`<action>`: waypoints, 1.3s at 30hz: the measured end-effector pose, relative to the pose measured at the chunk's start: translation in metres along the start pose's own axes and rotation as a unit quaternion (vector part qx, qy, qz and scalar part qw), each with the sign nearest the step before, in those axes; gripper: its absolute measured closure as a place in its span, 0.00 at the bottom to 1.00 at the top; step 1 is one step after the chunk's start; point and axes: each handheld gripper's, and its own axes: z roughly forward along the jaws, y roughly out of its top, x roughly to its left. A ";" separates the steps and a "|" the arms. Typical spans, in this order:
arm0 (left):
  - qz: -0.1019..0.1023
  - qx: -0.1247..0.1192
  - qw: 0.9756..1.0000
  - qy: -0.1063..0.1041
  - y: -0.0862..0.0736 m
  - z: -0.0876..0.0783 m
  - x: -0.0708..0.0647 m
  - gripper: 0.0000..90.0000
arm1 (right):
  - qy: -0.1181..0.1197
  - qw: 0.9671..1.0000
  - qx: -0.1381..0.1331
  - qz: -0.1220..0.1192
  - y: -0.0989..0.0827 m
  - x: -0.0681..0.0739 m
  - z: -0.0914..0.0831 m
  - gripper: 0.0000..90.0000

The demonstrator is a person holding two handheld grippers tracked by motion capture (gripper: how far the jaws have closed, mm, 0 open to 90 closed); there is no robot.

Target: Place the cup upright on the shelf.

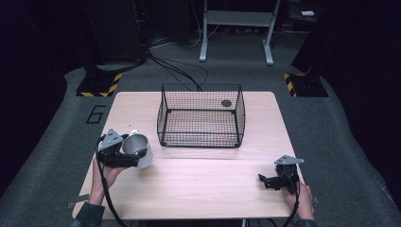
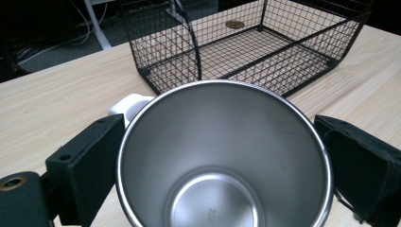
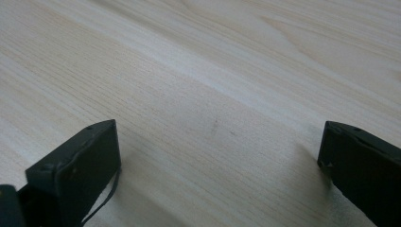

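A steel mug point(image 1: 138, 149) with a white outside and a white handle point(image 2: 128, 103) sits between the jaws of my left gripper point(image 1: 126, 153) at the table's left side, held above the wood. In the left gripper view the mug's empty inside point(image 2: 222, 165) faces the camera, one jaw pressed on each side of its rim. A black wire basket point(image 1: 201, 115) stands at the middle back of the table, empty, to the mug's right and beyond it. My right gripper point(image 1: 265, 182) rests low near the front right corner, jaws wide apart with bare wood point(image 3: 213, 127) between them.
The wooden table point(image 1: 198, 184) has free room across its front and middle. A dark round mark point(image 1: 226, 103) lies on the table behind the basket. Beyond the table are a white frame's legs point(image 1: 235, 28), floor cables point(image 1: 179, 71) and yellow-black striped bases point(image 1: 100, 85).
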 end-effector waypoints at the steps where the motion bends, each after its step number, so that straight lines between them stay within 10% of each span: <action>1: 0.002 0.002 1.000 -0.004 0.001 0.000 -0.001 0.07 | 0.000 1.000 0.000 -0.002 0.000 0.000 0.000 0.00; 39: 0.056 0.006 0.994 -0.090 0.038 0.023 -0.047 0.07 | 0.000 1.000 0.000 -0.001 0.000 0.000 0.000 0.00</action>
